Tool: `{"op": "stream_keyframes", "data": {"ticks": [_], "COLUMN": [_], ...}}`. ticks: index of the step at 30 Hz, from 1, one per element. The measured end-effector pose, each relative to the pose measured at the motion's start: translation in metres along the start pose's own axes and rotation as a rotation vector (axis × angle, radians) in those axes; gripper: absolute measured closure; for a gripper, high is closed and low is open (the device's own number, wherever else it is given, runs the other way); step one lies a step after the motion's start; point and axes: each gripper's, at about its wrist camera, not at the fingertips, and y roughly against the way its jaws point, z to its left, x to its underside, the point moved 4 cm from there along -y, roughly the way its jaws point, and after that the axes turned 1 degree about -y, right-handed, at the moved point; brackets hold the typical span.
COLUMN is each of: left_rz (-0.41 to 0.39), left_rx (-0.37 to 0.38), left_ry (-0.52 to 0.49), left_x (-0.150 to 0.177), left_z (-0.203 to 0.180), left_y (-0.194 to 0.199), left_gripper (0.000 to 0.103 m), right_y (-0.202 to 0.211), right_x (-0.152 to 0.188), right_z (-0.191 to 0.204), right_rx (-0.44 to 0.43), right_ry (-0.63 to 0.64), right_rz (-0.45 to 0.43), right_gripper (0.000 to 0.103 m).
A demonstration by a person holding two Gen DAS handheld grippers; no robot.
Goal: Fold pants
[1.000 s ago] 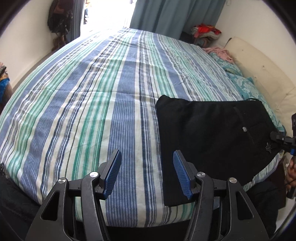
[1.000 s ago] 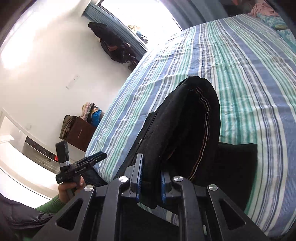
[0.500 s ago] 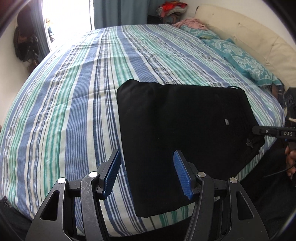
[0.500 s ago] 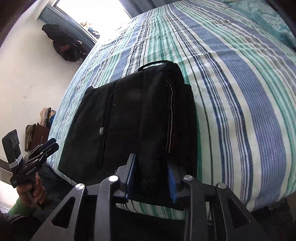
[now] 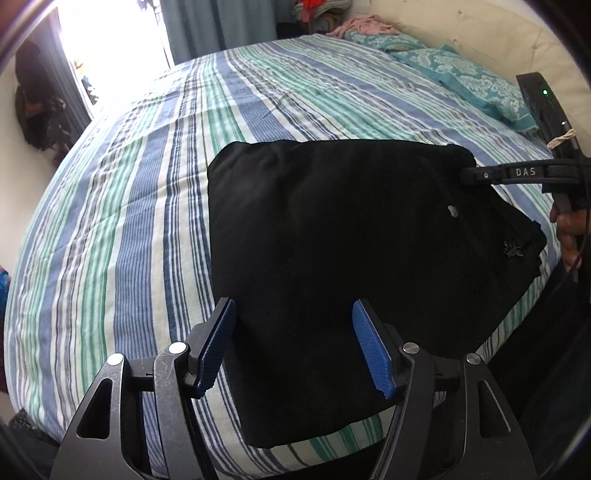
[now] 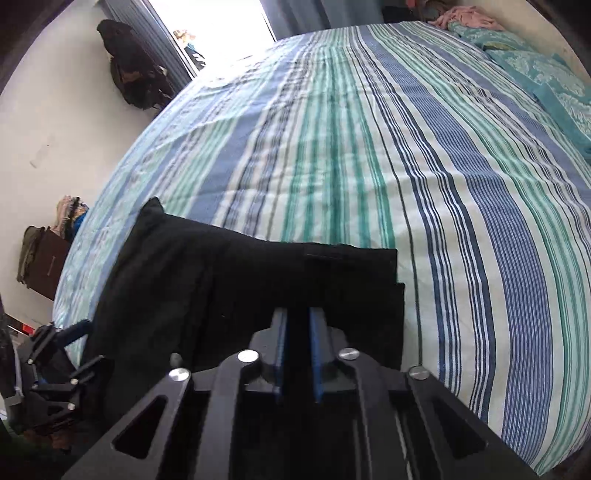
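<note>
The black pants [image 5: 343,258] lie folded into a flat block on the striped bed [image 5: 147,192] near its front edge. My left gripper [image 5: 293,343] is open, its blue pads wide apart, just above the pants' near edge. In the right wrist view the pants [image 6: 221,280] lie at the lower left. My right gripper [image 6: 297,332] is shut on the pants' near edge, black cloth between its blue pads. The right gripper also shows in the left wrist view [image 5: 480,173] at the pants' far right corner. The left gripper shows in the right wrist view [image 6: 79,328] at the pants' left end.
Teal patterned pillows [image 5: 465,77] and a cream headboard [image 5: 480,33] are at the right. Curtains and a bright window [image 5: 122,40] are at the far side. Dark clothes hang on the left wall [image 5: 33,107]. A brown cabinet with clothes [image 6: 40,258] stands left of the bed.
The right gripper has lowered the lifted fold of the pants flat onto the bed and stays shut on it. The left gripper has moved right, over the pants, still open.
</note>
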Motion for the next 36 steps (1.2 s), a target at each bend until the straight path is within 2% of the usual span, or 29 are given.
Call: {"op": "stream_keyframes", "data": {"ticks": [1, 3, 6, 7, 10, 13, 15, 16, 21, 32, 36], "left_rz": [0.001, -0.002, -0.008, -0.007, 0.005, 0.047, 0.08, 0.08, 0.109, 0.107, 0.121], "left_rx": [0.004, 0.025, 0.056, 0.056, 0.044, 0.017, -0.018, -0.023, 0.008, -0.022, -0.017], "left_ry": [0.008, 0.049, 0.104, 0.112, 0.108, 0.077, 0.055, 0.055, 0.119, 0.092, 0.089], "left_x": [0.001, 0.001, -0.003, -0.005, -0.007, 0.003, 0.013, 0.017, 0.019, 0.022, 0.022], "left_z": [0.002, 0.006, 0.012, 0.01, 0.006, -0.001, -0.003, -0.003, 0.006, 0.0, 0.003], "left_y": [0.003, 0.009, 0.017, 0.018, 0.017, 0.006, -0.003, -0.005, -0.007, -0.001, -0.001], "left_gripper": [0.035, 0.035, 0.035, 0.034, 0.032, 0.029, 0.022, 0.019, 0.015, 0.014, 0.011], "right_y": [0.005, 0.023, 0.066, 0.078, 0.097, 0.084, 0.059, 0.053, 0.058, 0.059, 0.059], "right_x": [0.002, 0.005, 0.013, 0.017, 0.039, 0.07, 0.092, 0.099, 0.101, 0.103, 0.109], "right_z": [-0.003, -0.001, 0.018, 0.026, 0.045, 0.053, 0.045, 0.04, 0.035, 0.036, 0.034], "right_rx": [-0.022, 0.023, 0.035, 0.037, 0.043, 0.051, 0.092, 0.089, 0.102, 0.119, 0.117], "right_ry": [-0.009, -0.013, 0.053, 0.069, 0.1, 0.095, 0.069, 0.04, 0.006, 0.011, -0.003], "right_rz": [-0.028, -0.049, -0.112, -0.12, -0.117, -0.059, 0.024, 0.035, 0.019, 0.026, 0.065], "right_gripper": [0.103, 0.103, 0.101, 0.098, 0.098, 0.098, 0.097, 0.098, 0.098, 0.098, 0.098]}}
